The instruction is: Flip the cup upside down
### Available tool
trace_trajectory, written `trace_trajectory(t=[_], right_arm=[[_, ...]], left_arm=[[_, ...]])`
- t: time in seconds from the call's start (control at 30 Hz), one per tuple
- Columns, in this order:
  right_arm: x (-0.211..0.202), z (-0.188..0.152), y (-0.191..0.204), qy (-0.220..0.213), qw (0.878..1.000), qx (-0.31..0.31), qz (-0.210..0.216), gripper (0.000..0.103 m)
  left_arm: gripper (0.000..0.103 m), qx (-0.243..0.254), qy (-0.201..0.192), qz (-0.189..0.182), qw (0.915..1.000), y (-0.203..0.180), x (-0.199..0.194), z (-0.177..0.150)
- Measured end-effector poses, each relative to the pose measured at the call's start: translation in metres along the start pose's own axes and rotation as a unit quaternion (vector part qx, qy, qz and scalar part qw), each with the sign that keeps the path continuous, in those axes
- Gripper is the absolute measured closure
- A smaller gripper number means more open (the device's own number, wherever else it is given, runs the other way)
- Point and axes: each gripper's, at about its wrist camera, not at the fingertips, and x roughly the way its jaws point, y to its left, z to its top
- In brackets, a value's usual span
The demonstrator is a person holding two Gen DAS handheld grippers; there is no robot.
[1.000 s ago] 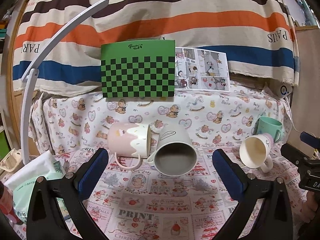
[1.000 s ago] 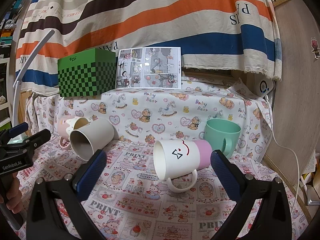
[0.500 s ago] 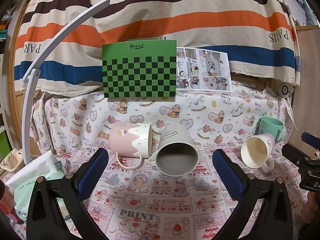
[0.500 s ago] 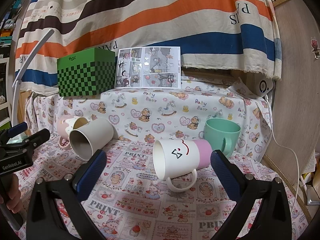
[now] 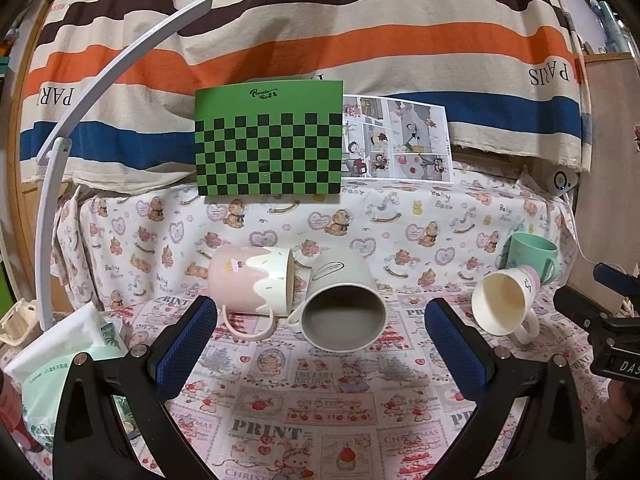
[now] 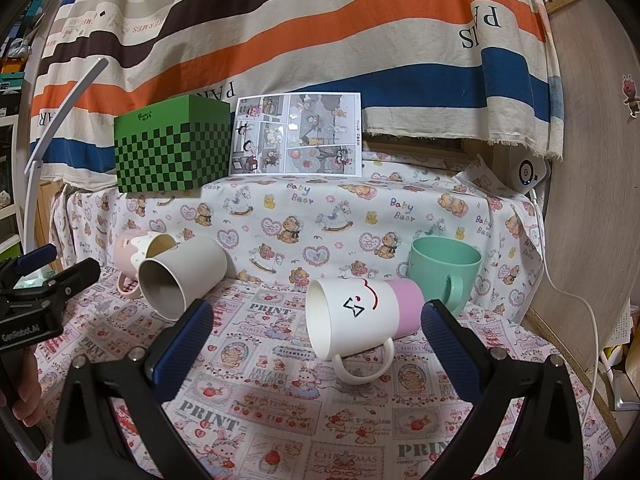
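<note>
Both jaws held wide open, nothing gripped: left gripper lined up on the tipped grey cup, right gripper on the white-pink mug, presumably for flipping.

A: What stands at the back?
B: A green box with a black checker pattern sits on the raised ledge, and a comic sheet leans just beside it on its right.

A: And behind those?
B: A striped cloth hangs down, lettered "PARIS" and "HERMES". A white curved arm rises at the left.

A: What covers the worktop?
B: A printed cloth with bears, strawberries and the word "PRINT".

A: Anything at the edges?
B: A tissue pack lies at the left; a small white device with a cable sits at the right.
</note>
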Motion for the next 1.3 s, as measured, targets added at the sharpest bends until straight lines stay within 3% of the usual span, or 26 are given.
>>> trace_trajectory(t=[1.3], right_arm=[[0.001, 0.0002, -0.0012, 0.008, 1.0, 0.004, 0.001, 0.0]], left_arm=[[0.0, -0.005, -0.004, 0.031, 0.9995, 0.0027, -0.0007, -0.0013]])
